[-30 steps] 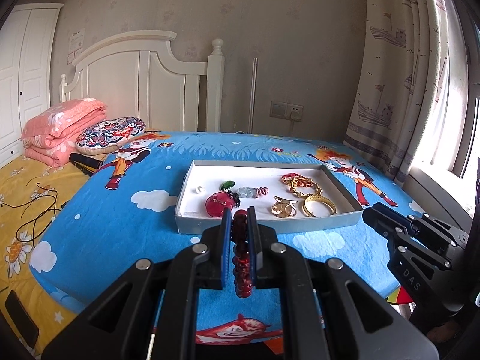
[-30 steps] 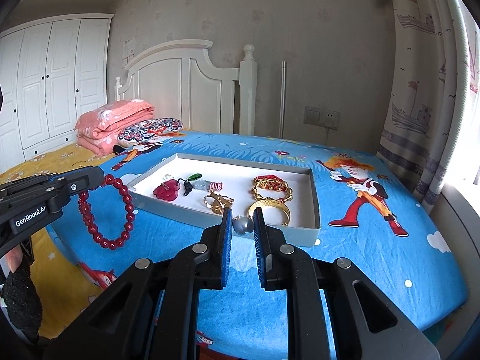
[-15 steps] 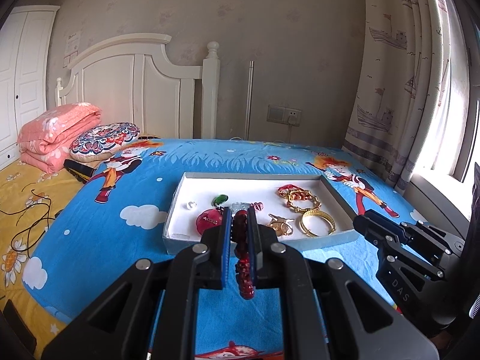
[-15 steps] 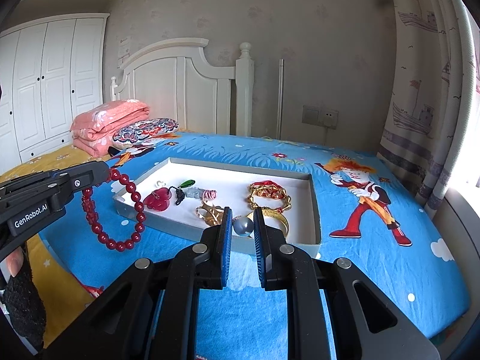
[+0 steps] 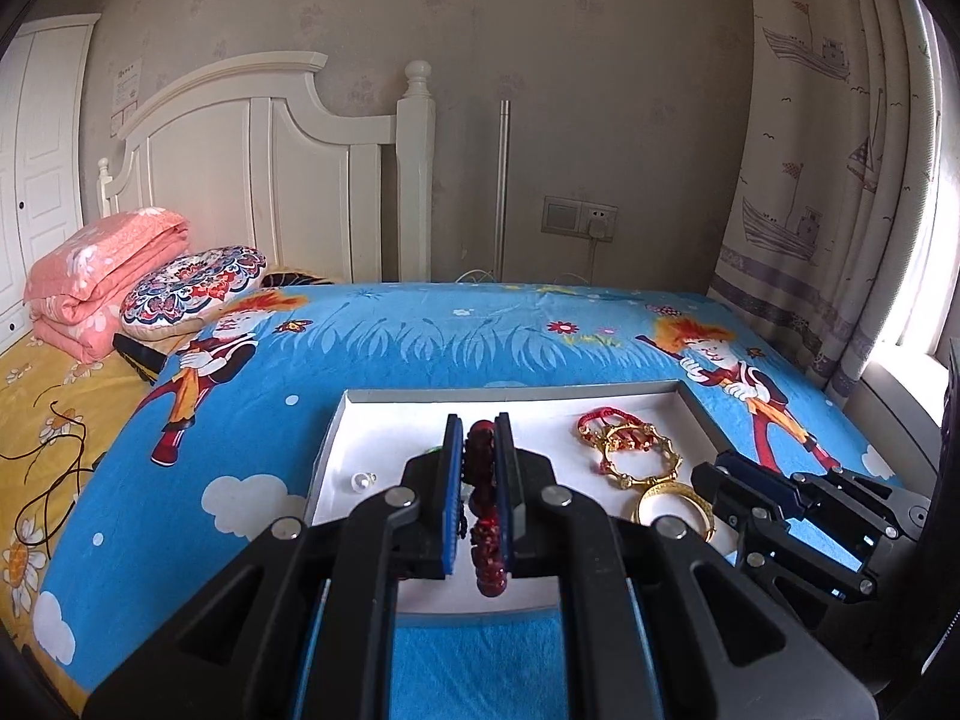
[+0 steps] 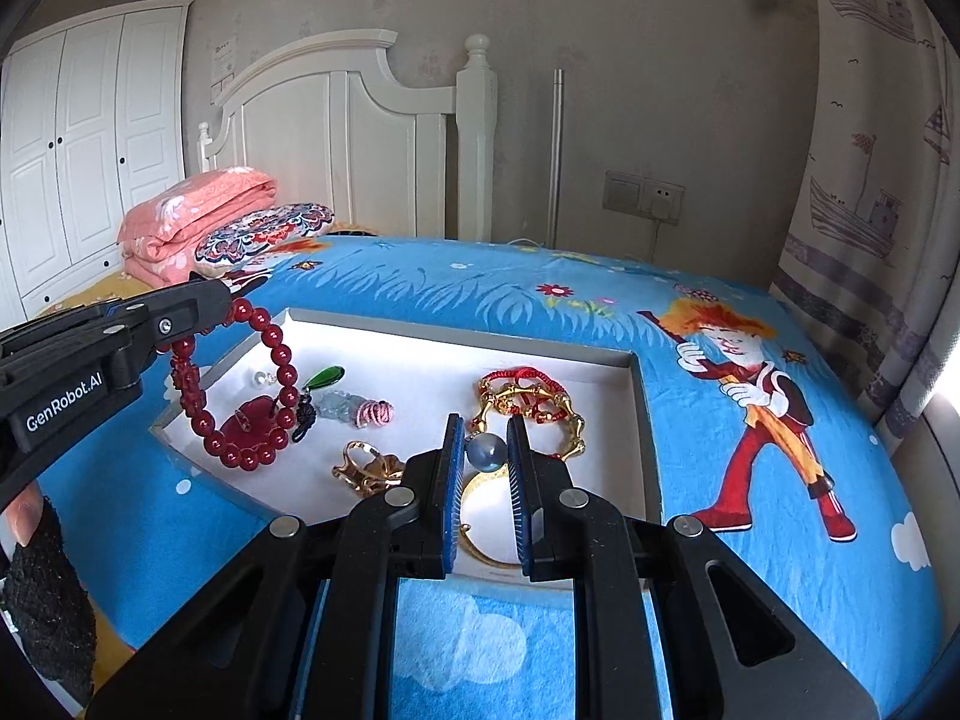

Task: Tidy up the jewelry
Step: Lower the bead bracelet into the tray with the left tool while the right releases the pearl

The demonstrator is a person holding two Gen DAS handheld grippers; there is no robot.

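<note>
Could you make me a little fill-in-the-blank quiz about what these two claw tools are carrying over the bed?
1. The left gripper holds a bracelet of ____ beads.
2. The right gripper pinches a single grey ____.
3. Both hang above a white ____ of jewelry.
4. The tray sits on a ____ cartoon bedsheet.

Missing words: red; pearl; tray; blue

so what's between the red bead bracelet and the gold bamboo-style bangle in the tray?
Right wrist view: a green pendant, a pale stone charm and a pink coil lie between bead bracelet and gold bangle.
</note>
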